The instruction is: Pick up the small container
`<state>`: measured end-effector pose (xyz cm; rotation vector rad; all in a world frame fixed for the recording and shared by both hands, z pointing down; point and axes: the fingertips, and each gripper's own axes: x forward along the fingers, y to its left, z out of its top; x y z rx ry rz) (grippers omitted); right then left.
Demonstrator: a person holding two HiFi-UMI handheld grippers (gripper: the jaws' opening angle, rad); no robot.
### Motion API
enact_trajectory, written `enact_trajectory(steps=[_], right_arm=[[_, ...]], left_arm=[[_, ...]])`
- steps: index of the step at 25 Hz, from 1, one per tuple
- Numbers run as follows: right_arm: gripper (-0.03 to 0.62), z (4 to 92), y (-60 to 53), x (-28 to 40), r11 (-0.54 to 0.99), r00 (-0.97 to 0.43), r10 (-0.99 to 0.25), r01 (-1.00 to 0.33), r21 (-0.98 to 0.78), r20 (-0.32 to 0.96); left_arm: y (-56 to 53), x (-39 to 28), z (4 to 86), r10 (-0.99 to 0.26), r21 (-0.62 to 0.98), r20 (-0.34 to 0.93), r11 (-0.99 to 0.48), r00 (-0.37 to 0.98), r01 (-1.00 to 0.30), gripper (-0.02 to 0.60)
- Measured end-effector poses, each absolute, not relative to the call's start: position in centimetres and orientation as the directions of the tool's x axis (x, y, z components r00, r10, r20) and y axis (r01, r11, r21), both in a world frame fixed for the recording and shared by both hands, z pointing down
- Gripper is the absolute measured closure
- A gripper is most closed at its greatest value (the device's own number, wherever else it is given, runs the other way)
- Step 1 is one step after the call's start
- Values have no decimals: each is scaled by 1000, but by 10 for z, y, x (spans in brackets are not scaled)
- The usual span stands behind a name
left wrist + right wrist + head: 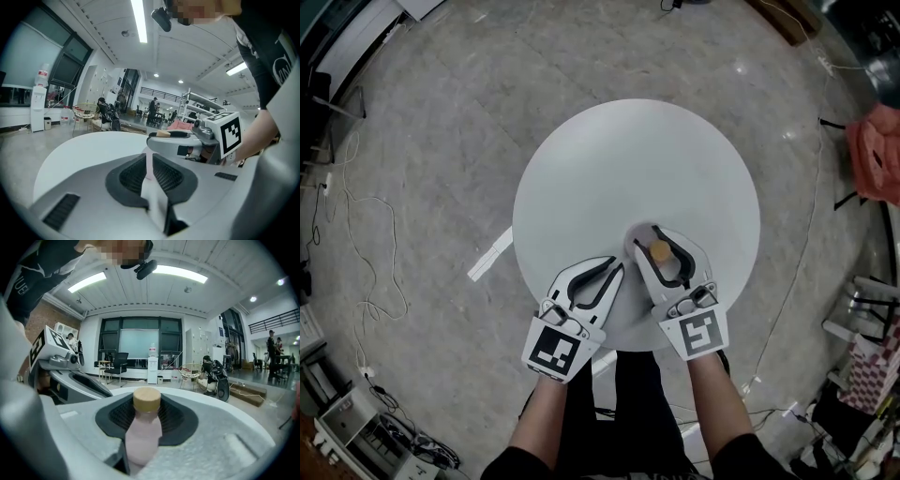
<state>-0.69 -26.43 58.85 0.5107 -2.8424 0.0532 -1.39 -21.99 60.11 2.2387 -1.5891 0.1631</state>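
The grey speckled floor (441, 131) filled most of the head view, w/ loose cables (356, 244) trailing at 9 o'clock and a white tape strip (490, 255) just off the table's 8 o'clock edge. The round white table (609, 159) sat mid-frame, its top plain from centre out to 12 o'clock. The person's forearms (548, 412) came in from 6 o'clock, one gripper per hand, and both marker cubes (555, 347) sat at the rim nearest the person.

The L gripper (617, 269) lay over the table at approx. 7 o'clock, tips pointing toward 1 o'clock. In the L gripper view its jaws were pressed together, ribbed black pads meeting, w/ nothing held. Only a thin pink sliver of the bottle beyond showed in the slit at the tips.

The R gripper (653, 232) sat just beside it at 5 o'clock, reaching to a spot just short of table centre. In the R gripper view its jaws were part-way open and closed in on the small container (143, 434), a pale pink bottle. The bottle stood upright btw the black pads, its sides snug against both jaws. Whether its base rested on the tabletop couldn't be told, since the jaws hid it. Its tan cork-coloured cap (659, 250) stuck up above the pads. From above, the cap showed as a small round disc btw the R jaws, slightly toward 5 o'clock from table centre.
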Motion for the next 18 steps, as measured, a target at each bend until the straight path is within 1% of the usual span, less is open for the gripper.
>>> enact_trajectory(steps=[9, 10, 11, 12, 13, 18], right_arm=[[468, 589, -264, -6, 938, -907, -329, -346, -22, 262], [468, 588, -265, -5, 937, -907, -330, -348, -24, 263], [468, 587, -266, -5, 936, -905, -332, -350, -26, 265], [468, 585, -267, -5, 936, -905, -333, -352, -27, 266], [468, 583, -268, -4, 935, -905, -334, -353, -27, 266], [468, 568, -270, 0, 937, -910, -333, -349, -21, 246]], left_arm=[[-217, -14, 607, -871, 236, 319, -309, 373, -921, 557], [-217, -13, 607, -868, 242, 320, -313, 380, -918, 549], [-217, -12, 607, -863, 252, 322, -317, 388, -914, 516], [-218, -10, 608, -859, 261, 326, -319, 394, -911, 444], [-218, -9, 610, -856, 264, 330, -321, 398, -909, 416], [-220, -1, 611, -832, 230, 355, -364, 426, -903, 387]])
